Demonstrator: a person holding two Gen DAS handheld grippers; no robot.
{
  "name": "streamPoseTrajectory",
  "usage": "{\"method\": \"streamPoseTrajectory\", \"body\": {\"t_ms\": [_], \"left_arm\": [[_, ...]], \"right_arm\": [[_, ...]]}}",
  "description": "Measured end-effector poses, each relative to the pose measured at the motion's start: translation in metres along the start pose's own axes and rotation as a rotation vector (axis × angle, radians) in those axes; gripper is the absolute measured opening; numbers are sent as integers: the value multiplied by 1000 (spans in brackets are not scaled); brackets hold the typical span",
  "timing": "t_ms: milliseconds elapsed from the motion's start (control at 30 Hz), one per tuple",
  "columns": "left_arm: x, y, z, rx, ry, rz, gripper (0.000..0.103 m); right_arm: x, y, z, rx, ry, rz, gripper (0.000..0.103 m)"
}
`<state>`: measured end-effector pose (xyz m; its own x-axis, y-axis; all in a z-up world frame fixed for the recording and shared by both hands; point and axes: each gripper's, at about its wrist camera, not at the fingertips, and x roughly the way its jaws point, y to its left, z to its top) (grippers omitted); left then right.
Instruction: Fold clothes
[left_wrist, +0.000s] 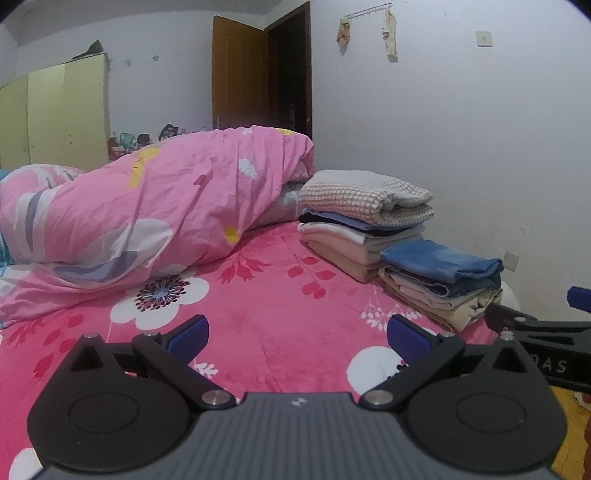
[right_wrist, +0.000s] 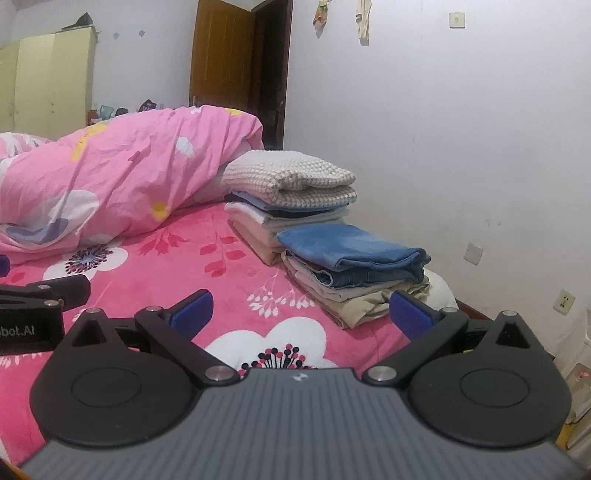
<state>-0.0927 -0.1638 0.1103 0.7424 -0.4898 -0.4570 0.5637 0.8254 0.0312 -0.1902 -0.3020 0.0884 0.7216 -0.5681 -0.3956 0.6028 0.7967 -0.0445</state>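
1. Clothes sit folded in two stacks on the bed (left_wrist: 258, 302), over against the white wall (left_wrist: 461, 147), ahead and to the right of both grippers and well clear of them.
2. Biggest thing on show: the pink flowered sheet covering the bed, bare and flat right under the two grippers.
3. Next, the pink duvet (left_wrist: 147, 206), bunched in a long heap across the far left of the bed, its right end just beside the taller stack.
4. Behind it, a yellow wardrobe (left_wrist: 55, 114) on the left and a brown door (left_wrist: 240, 77) standing open.
5. Now the taller stack (left_wrist: 354, 229): a checked knit piece (right_wrist: 291, 177) on top, thin blue, dark and white layers beneath, cream at the bottom.
6. The lower stack (left_wrist: 443, 284) touches it on the near side: a blue fleecy piece (right_wrist: 351, 245) on top, denim under that, beige at the base, near the bed's right edge.
7. Left gripper (left_wrist: 297, 338): jaws spread wide, nothing between the blue pads, hovering low over the sheet; the lower stack lies ahead to its right.
8. Right gripper (right_wrist: 301, 314): also spread wide and empty; its right blue pad (right_wrist: 410, 314) overlaps the beige base of the lower stack in this view, whether touching I cannot tell.
9. Each gripper peeks into the other's view at the edge, side by side.
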Motion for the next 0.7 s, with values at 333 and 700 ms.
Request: {"method": "streamPoseTrajectory", "body": {"t_ms": [333,700], "left_arm": [[6,3,0,-4,13,12,103],[11,4,-1,-7,21,13,103]], "right_arm": [[2,3,3,-9,-6,-25,102],[4,7,2,-23,2,-27,102]]}}
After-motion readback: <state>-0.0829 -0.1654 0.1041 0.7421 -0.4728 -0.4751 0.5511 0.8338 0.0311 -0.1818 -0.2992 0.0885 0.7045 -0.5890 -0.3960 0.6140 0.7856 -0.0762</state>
